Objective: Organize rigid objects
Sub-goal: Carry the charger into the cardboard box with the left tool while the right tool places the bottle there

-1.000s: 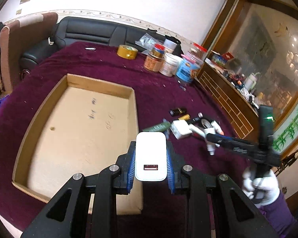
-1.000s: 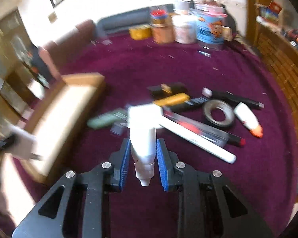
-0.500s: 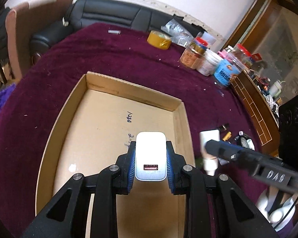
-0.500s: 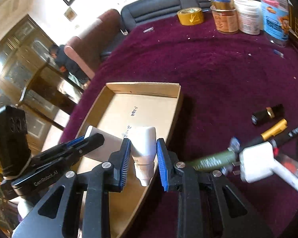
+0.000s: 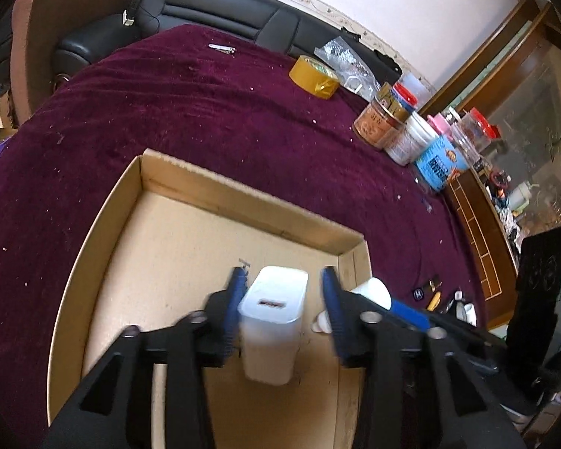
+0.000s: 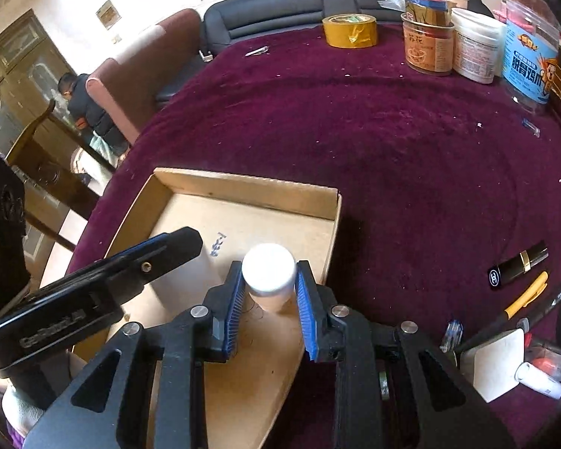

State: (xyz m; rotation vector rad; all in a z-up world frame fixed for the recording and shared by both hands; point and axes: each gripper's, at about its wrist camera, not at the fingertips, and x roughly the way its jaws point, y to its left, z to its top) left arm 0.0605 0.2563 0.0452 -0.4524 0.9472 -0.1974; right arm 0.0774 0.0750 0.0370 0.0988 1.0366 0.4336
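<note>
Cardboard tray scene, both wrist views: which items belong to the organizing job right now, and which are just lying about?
In the job:
- white USB charger, between the left hand-held gripper's just-opened jaws
- white bottle, held by the right hand-held gripper
- cardboard tray

Lying about:
- yellow tape roll
- jars
- lipstick

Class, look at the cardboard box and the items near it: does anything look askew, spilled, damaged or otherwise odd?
Only the white charger stands out: it sits tilted between the left tool's just-opened jaws, over the cardboard box.

A yellow tape roll (image 6: 350,30) and food jars (image 6: 428,48) stand on the maroon cloth (image 6: 392,142) before a black sofa (image 5: 220,9).
</note>
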